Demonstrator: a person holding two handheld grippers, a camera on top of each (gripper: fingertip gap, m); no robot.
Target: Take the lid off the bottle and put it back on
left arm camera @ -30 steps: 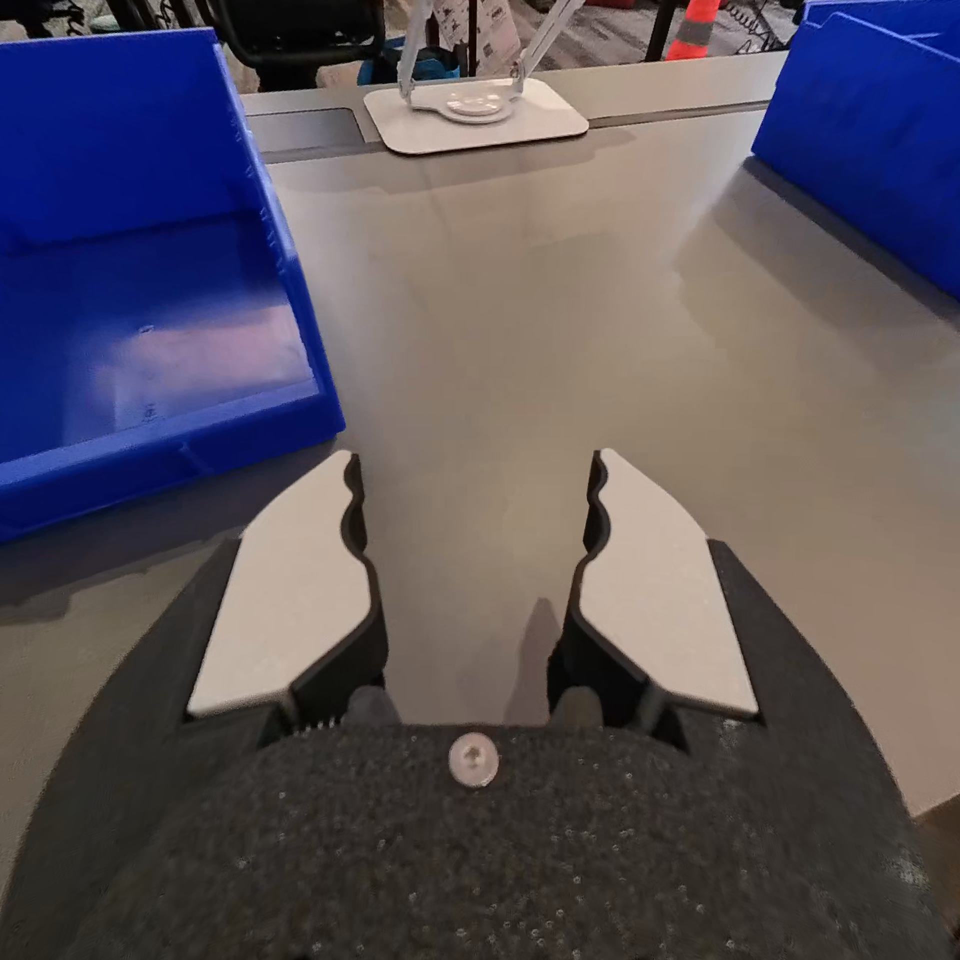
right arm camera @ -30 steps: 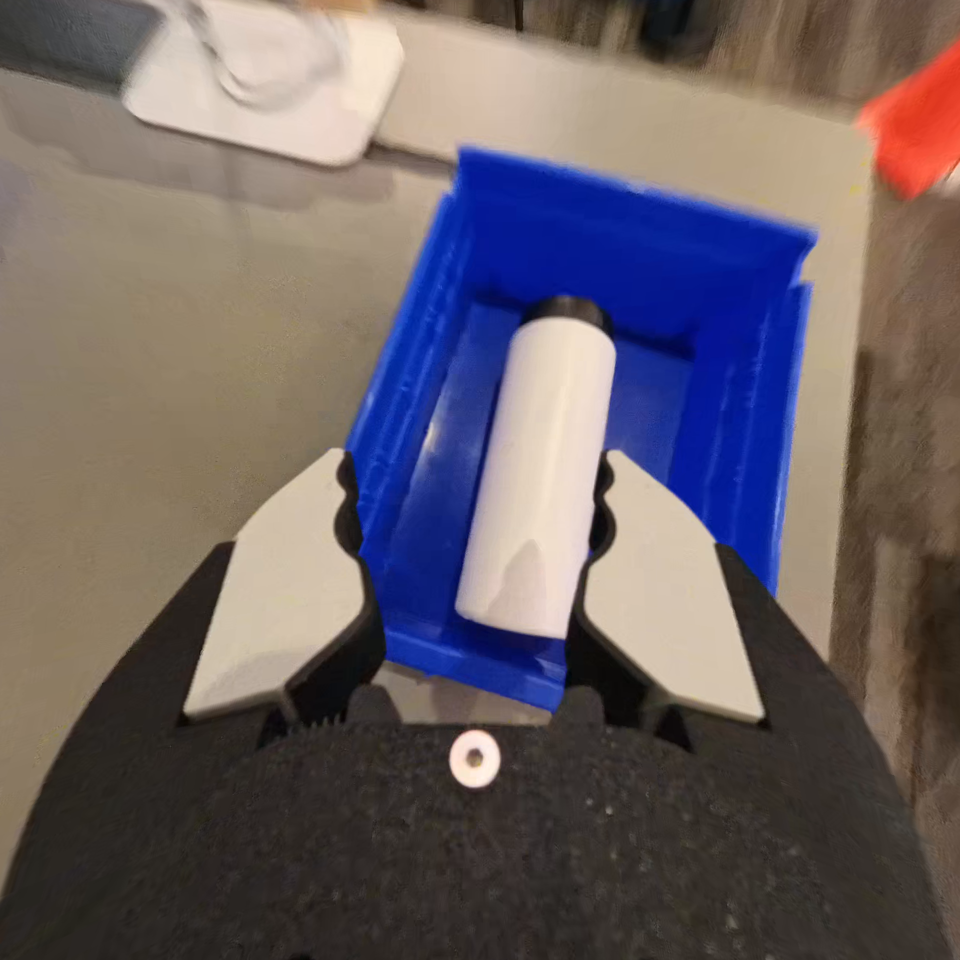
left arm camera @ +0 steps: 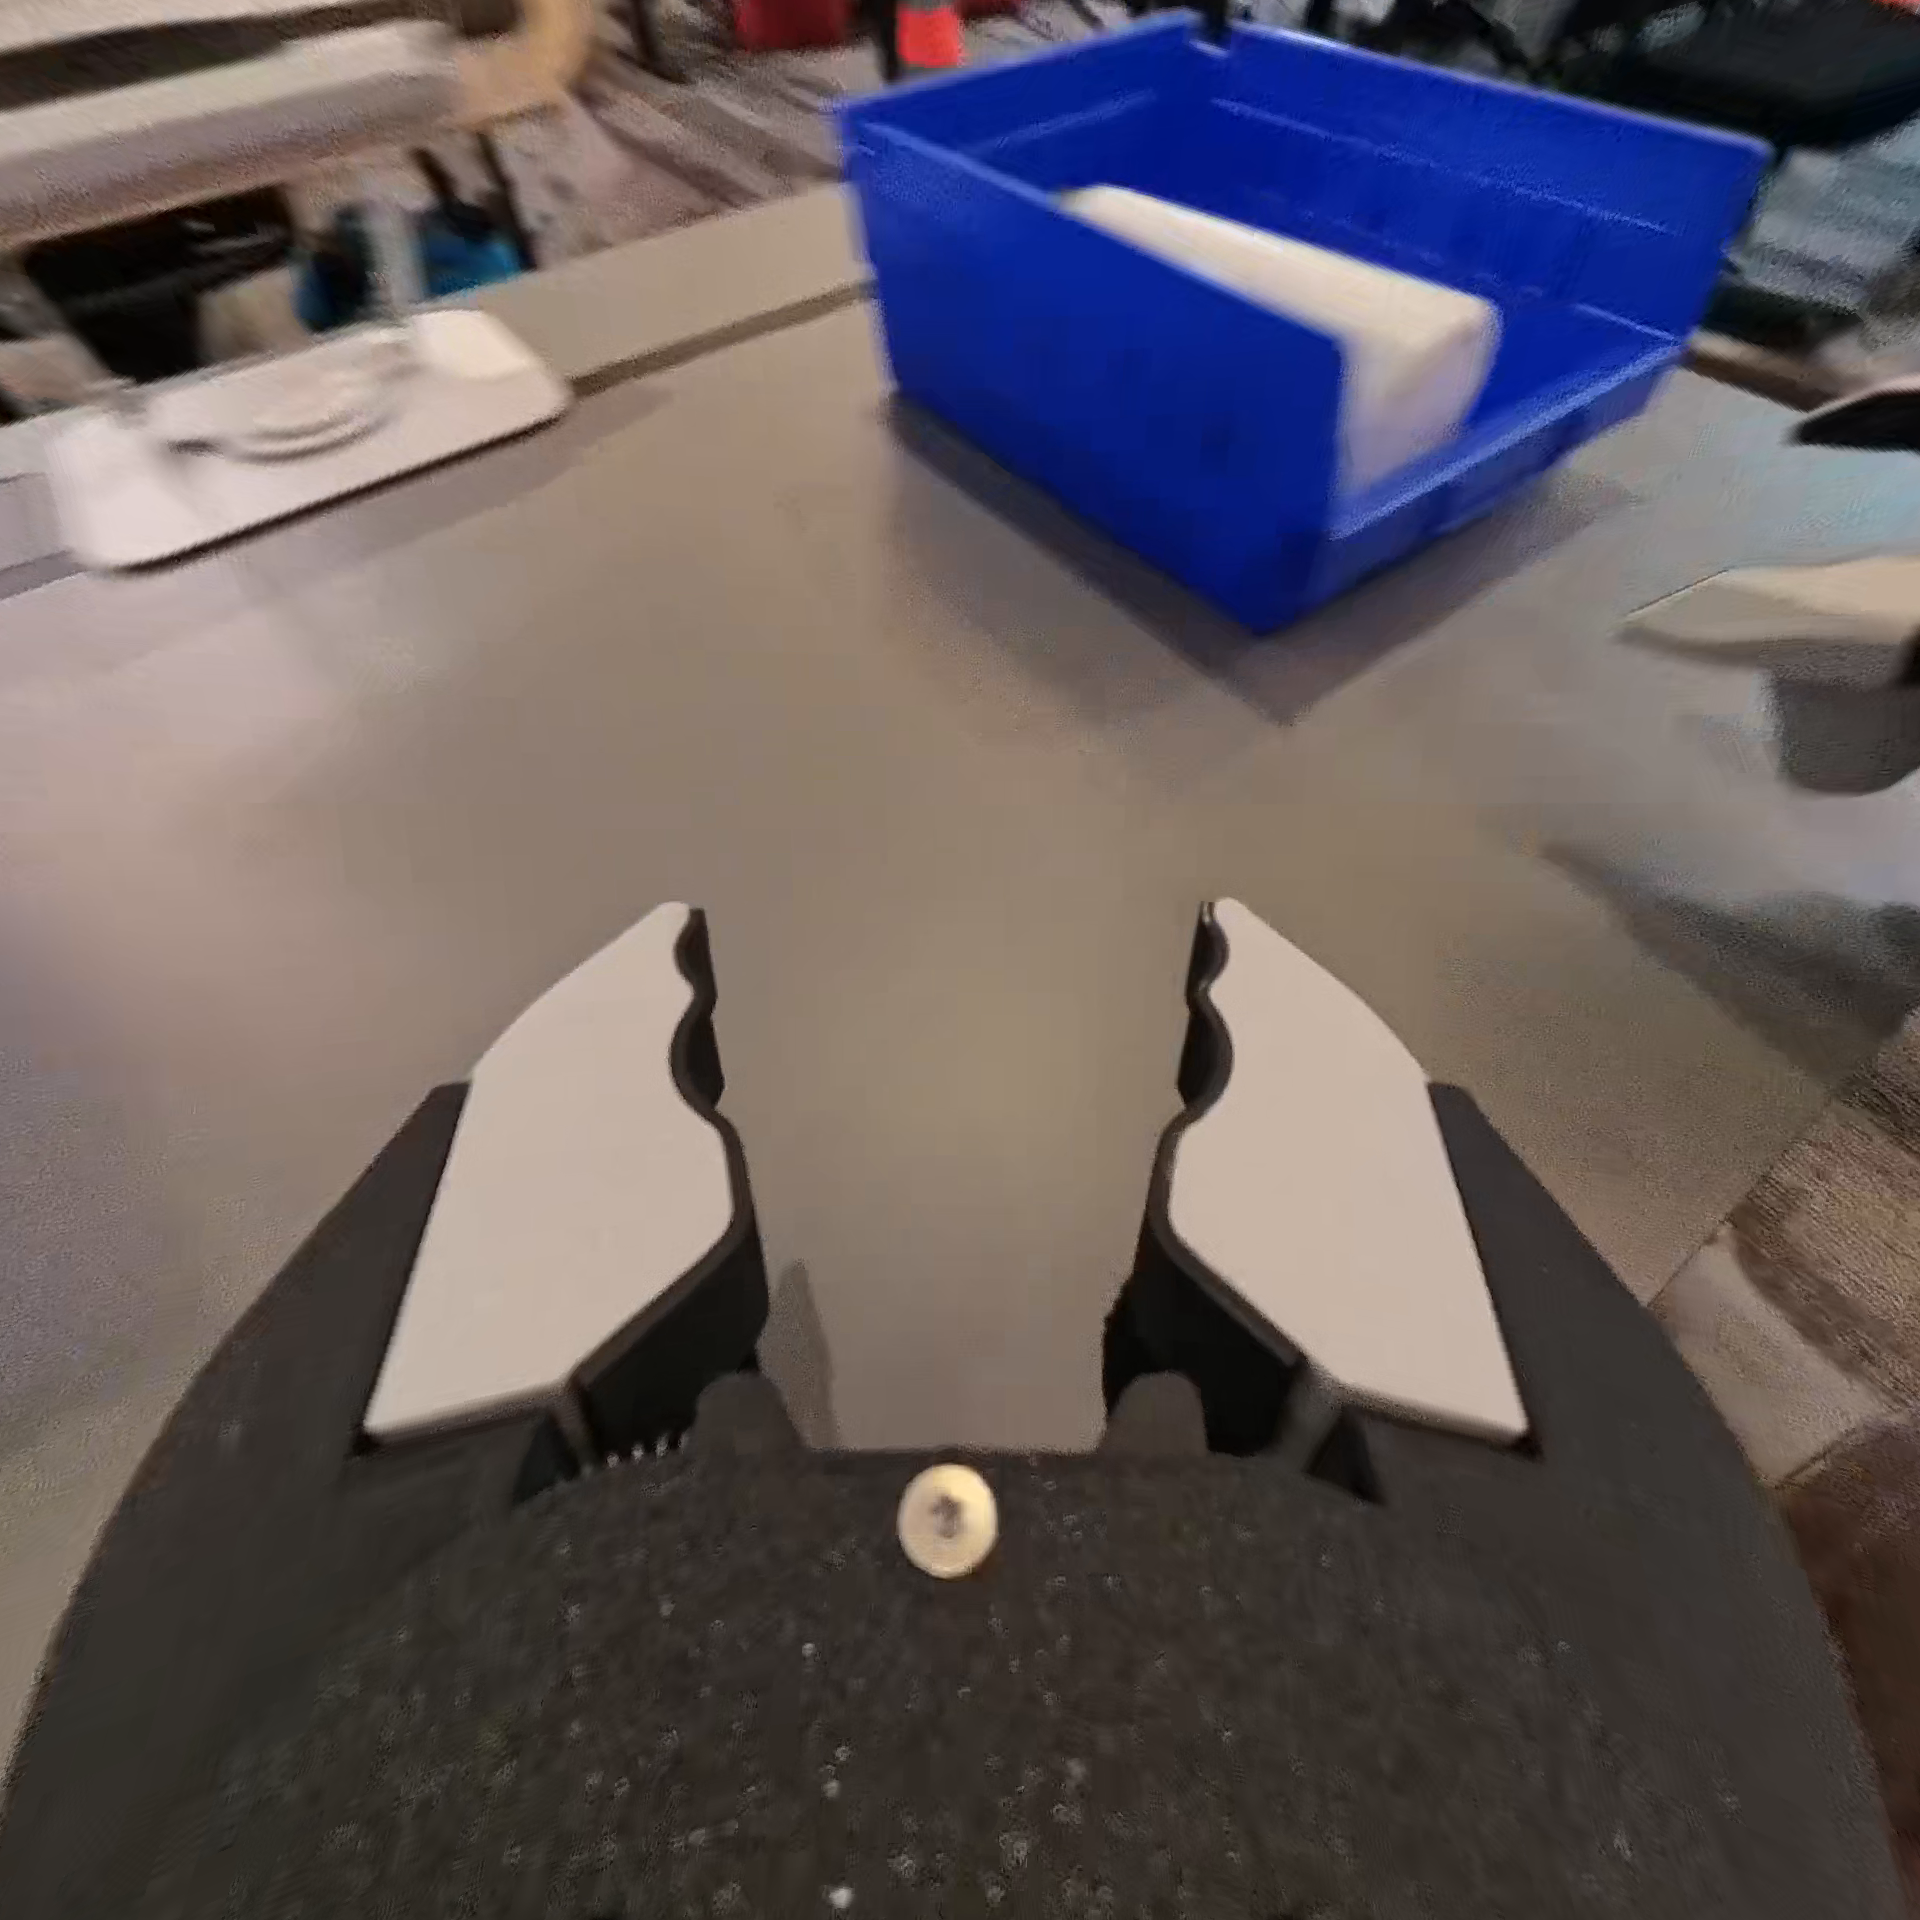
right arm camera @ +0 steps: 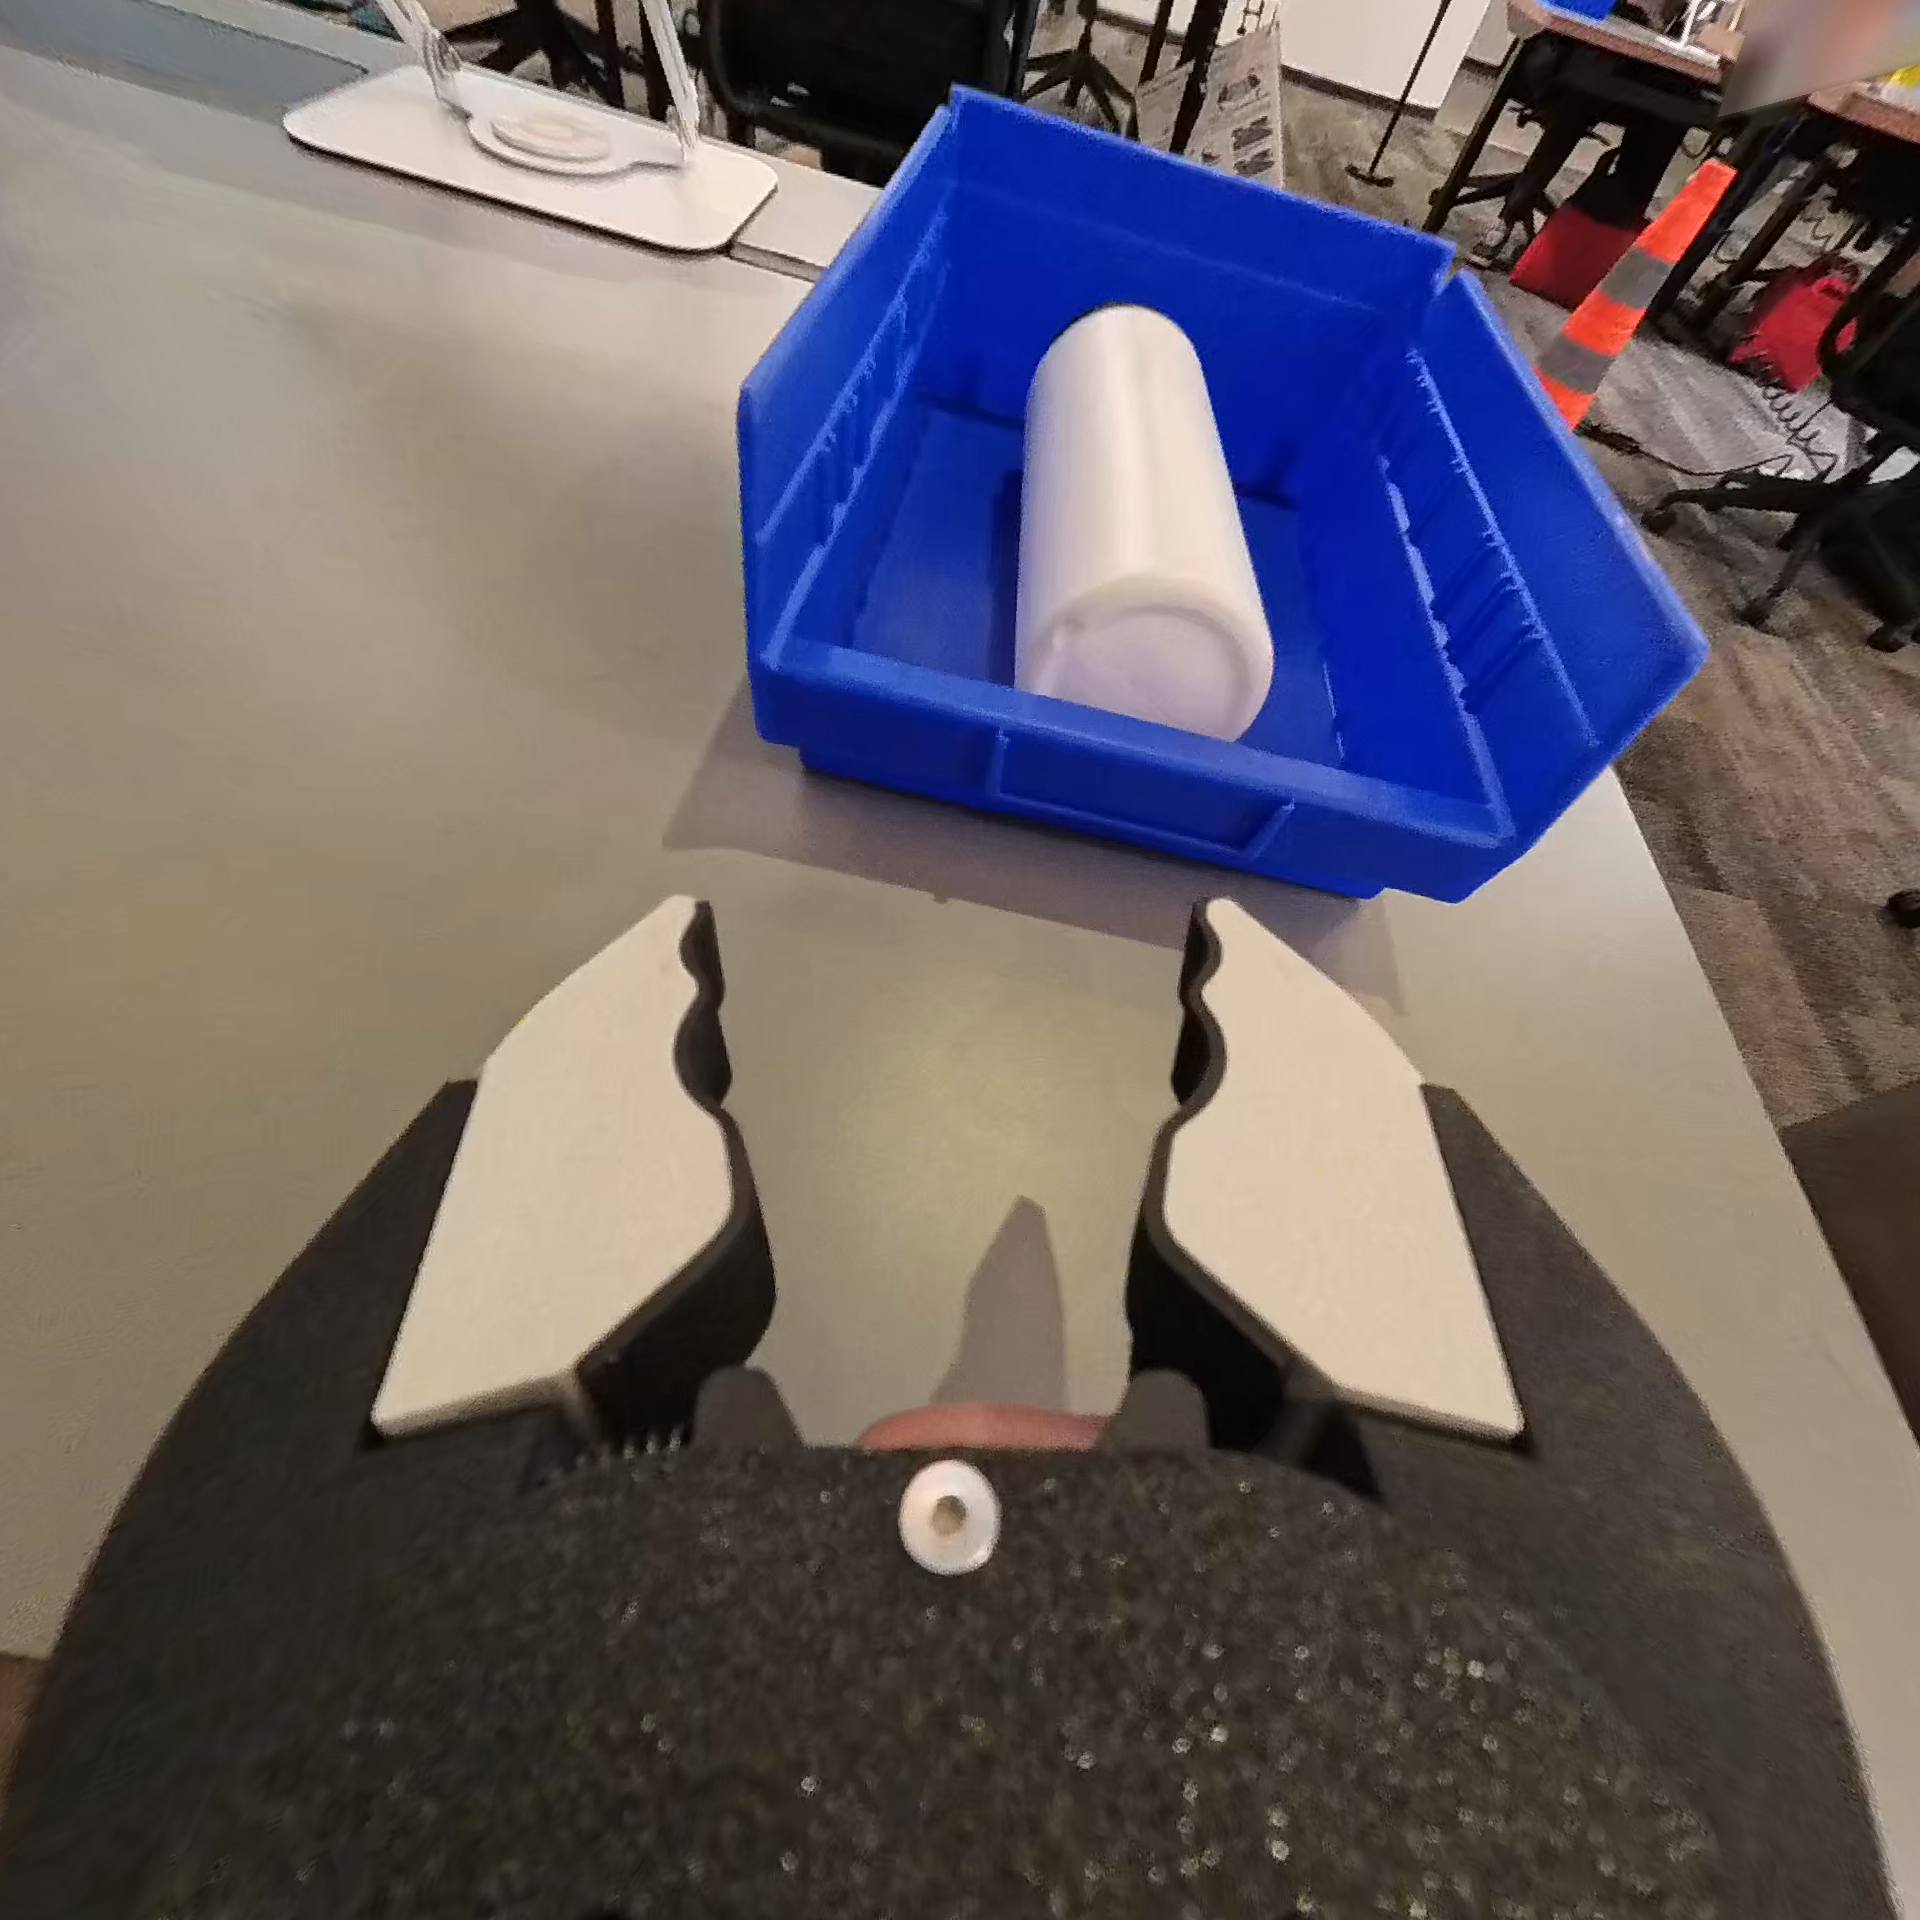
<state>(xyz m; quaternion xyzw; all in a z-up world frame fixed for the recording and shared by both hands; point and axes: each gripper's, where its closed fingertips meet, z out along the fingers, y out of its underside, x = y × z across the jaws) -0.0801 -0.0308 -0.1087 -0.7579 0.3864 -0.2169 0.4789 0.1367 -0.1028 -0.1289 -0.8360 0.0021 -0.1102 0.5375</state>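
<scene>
The right gripper (right arm camera: 951, 909) fills the lower half of its frame with its jaws spread wide and nothing between them but bare grey table (right arm camera: 312, 623). Just above the fingertips, in the upper middle to upper right of the frame, stands a blue bin (right arm camera: 1132, 790) near the table's right edge. Inside it a white bottle (right arm camera: 1132, 520) lies on its side, its flat bottom end turned toward the camera near the bin's low front wall; its far end, where the lid would be, is hidden behind the body. In the upper left a flat white stand base (right arm camera: 582, 177) sits on the table.

The left gripper (left arm camera: 951, 914) likewise sits in the lower half of its frame, jaws wide apart and holding nothing, over bare table. This view is blurred. The same bin shows at the upper right with the bottle as a pale shape inside, well apart from the fingertips. Two pale fingers (left arm camera: 1787, 613) of the other gripper poke in at the right edge, and the white base lies at the upper left.
</scene>
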